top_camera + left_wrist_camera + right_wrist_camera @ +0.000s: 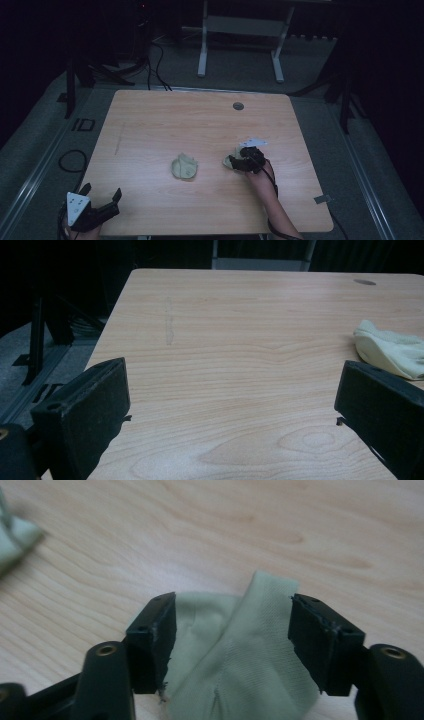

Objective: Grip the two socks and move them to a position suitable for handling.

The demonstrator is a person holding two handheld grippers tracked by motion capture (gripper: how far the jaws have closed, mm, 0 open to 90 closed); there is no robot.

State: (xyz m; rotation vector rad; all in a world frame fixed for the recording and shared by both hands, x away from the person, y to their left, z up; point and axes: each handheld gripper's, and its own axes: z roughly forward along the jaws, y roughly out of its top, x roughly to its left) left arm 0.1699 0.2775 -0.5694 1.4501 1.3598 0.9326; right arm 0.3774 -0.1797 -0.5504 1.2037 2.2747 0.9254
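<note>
left gripper (pixel 102 197): nearest the camera in the high view, at the table's near left corner; black blocky jaws spread wide with bare wood between them, nothing in them, a grey three-cornered plate on top.
right gripper (pixel 243 160): right of the table's centre, pointing down at a sock; matte black squared jaws with small screw holes.
right claw state: partly open, jaws on either side of the fabric; in the right gripper view the cloth fills the gap and lies against both inner faces, but whether the pads press on it i cannot tell.
sock at the claw (pixel 235 655): pale green knit, fine ribbed weave, soft and rumpled, one fold standing up as a ridge between the jaws; it lies on the table.
second sock (pixel 185 166): same pale green cloth, a crumpled rounded heap near the table's centre, apart from the first and to its left.
table (pixel 165 120): light wood-grain top, smooth, rounded corners, a small round grey grommet (pixel 238 105) near the far edge.
</note>
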